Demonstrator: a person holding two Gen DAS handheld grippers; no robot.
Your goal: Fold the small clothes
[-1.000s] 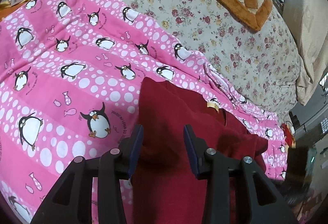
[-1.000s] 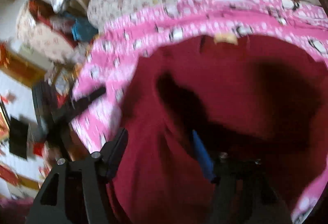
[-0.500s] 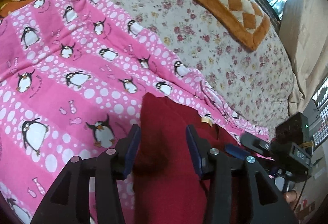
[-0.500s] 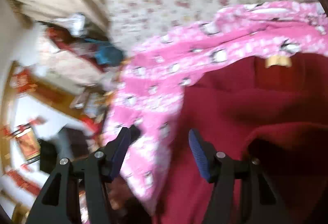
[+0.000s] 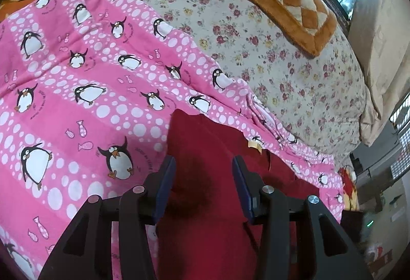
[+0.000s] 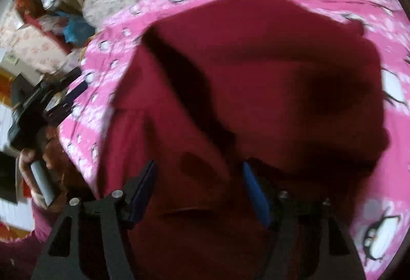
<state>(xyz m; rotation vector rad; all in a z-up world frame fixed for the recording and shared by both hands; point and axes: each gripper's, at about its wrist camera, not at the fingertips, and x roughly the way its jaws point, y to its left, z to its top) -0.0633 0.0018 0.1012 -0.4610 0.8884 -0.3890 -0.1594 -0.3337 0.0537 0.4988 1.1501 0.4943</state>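
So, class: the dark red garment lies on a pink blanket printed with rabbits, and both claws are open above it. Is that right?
Not quite. The pink blanket is printed with penguins, not rabbits, as the left wrist view shows. The rest holds: the dark red garment lies on it, and the left claw and right claw are open above it.

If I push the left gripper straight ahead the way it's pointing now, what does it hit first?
Most likely the red garment: it fills the gap between the open left gripper fingers. The pink penguin blanket lies beyond. Depth is unclear.
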